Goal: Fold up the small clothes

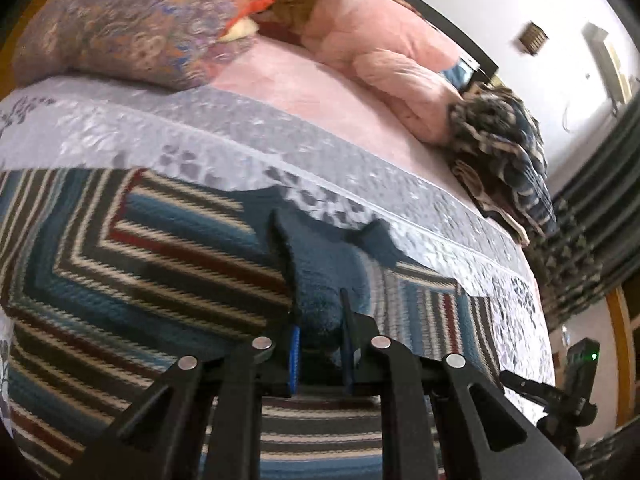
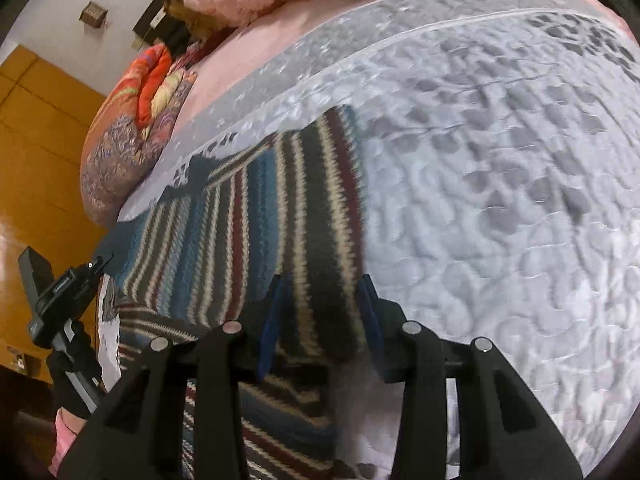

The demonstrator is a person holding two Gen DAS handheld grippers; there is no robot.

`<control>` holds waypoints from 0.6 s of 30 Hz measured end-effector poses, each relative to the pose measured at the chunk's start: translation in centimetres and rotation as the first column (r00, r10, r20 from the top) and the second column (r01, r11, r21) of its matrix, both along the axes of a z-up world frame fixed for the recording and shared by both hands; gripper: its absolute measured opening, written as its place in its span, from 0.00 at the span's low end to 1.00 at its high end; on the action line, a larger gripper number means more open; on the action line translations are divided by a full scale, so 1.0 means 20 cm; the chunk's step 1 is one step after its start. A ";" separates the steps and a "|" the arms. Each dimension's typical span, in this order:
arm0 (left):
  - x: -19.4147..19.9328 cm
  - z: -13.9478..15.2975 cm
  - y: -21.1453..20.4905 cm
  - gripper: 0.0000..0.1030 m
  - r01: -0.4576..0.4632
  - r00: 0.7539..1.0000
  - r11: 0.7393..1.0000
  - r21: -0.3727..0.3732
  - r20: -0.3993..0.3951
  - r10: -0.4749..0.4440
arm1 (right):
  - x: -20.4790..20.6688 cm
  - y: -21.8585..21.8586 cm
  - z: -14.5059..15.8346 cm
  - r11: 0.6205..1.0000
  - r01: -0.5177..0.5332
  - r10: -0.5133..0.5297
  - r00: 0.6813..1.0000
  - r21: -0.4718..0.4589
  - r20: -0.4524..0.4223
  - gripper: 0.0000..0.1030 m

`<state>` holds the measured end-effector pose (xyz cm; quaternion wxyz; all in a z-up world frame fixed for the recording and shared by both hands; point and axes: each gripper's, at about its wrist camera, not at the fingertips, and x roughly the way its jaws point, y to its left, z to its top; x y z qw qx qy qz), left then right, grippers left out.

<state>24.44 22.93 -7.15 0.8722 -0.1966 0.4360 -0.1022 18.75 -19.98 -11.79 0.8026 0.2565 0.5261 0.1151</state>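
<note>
A striped knit sweater [image 1: 160, 248] in blue, red, cream and dark bands lies on a grey-white quilt [image 1: 240, 140]. My left gripper [image 1: 320, 306] is shut on a raised fold of the sweater that shows its fuzzy blue inner side [image 1: 324, 264]. In the right wrist view the same sweater [image 2: 240, 220] runs down toward the camera. My right gripper [image 2: 320, 290] is shut on a thick dark-striped fold of it. At the left edge of that view a gloved hand [image 2: 70, 376] holds the left gripper's body [image 2: 60, 292].
A patterned pillow [image 1: 120, 32] and a bunched pink blanket [image 1: 380, 52] lie at the back of the bed. A pile of dark patterned clothes [image 1: 500, 140] sits near the bed's right edge, with curtains [image 1: 592, 220] beyond. A wooden wardrobe [image 2: 40, 140] stands on the left.
</note>
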 end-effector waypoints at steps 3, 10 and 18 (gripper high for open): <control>0.00 -0.02 0.09 0.15 -0.019 1.000 1.000 0.021 -0.005 0.020 | 0.02 0.09 0.00 0.999 -0.035 0.034 0.999 -0.023 -0.011 0.37; 0.04 -0.20 0.18 0.16 0.000 0.997 0.998 0.061 -0.078 0.004 | 0.04 0.19 -0.05 0.994 -0.044 0.039 0.998 -0.103 -0.048 0.37; 0.04 -0.33 0.21 0.25 0.036 0.995 0.991 0.126 -0.100 -0.024 | 0.06 0.26 -0.07 0.979 -0.051 0.038 0.997 -0.198 -0.069 0.40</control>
